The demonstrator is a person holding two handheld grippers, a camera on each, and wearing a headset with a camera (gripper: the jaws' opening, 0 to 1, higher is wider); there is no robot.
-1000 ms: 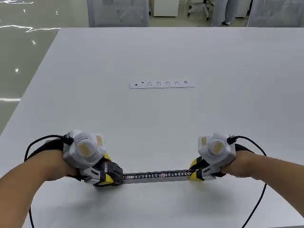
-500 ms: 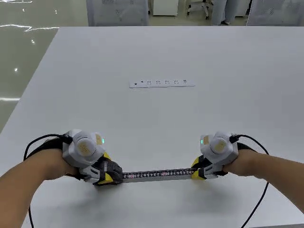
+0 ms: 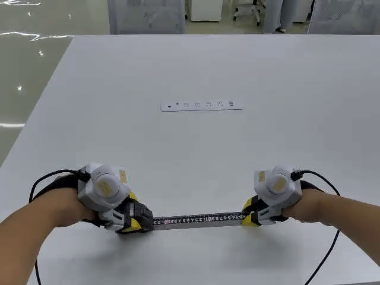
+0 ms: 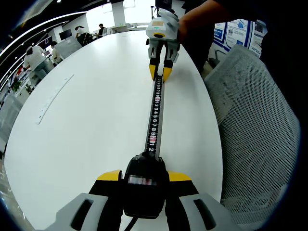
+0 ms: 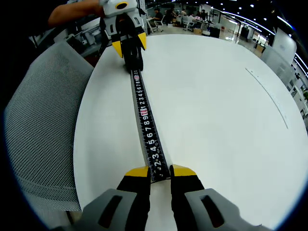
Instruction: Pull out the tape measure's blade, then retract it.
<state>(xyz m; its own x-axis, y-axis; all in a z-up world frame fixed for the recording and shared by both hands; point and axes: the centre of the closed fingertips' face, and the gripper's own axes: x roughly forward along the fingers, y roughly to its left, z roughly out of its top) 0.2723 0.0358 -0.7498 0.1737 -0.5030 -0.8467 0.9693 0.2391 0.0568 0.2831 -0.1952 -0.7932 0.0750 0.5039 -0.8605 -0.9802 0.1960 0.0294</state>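
The black tape measure case (image 3: pixel 141 218) (image 4: pixel 145 185) lies near the table's front edge, and my left gripper (image 3: pixel 132 219) (image 4: pixel 144 176) is shut on it. Its numbered blade (image 3: pixel 199 219) (image 4: pixel 155 120) (image 5: pixel 147 132) runs flat along the white table (image 3: pixel 196 154) to my right gripper (image 3: pixel 249 216) (image 5: pixel 160 173), which is shut on the blade's tip. In the left gripper view the right gripper (image 4: pixel 160 73) stands at the blade's far end. In the right gripper view the left gripper (image 5: pixel 129 45) holds the case (image 5: pixel 134 60) at the far end.
A white power strip (image 3: pixel 201 105) (image 4: pixel 54 96) (image 5: pixel 267 96) lies flat at mid-table, well beyond the grippers. A grey mesh chair (image 4: pixel 250 130) (image 5: pixel 43 125) stands close to the table's front edge. Cables (image 3: pixel 50 177) trail from both grippers. More chairs stand past the far edge.
My right gripper has slid a little further right with the blade's tip, so more blade is out. The left gripper and the case have stayed put.
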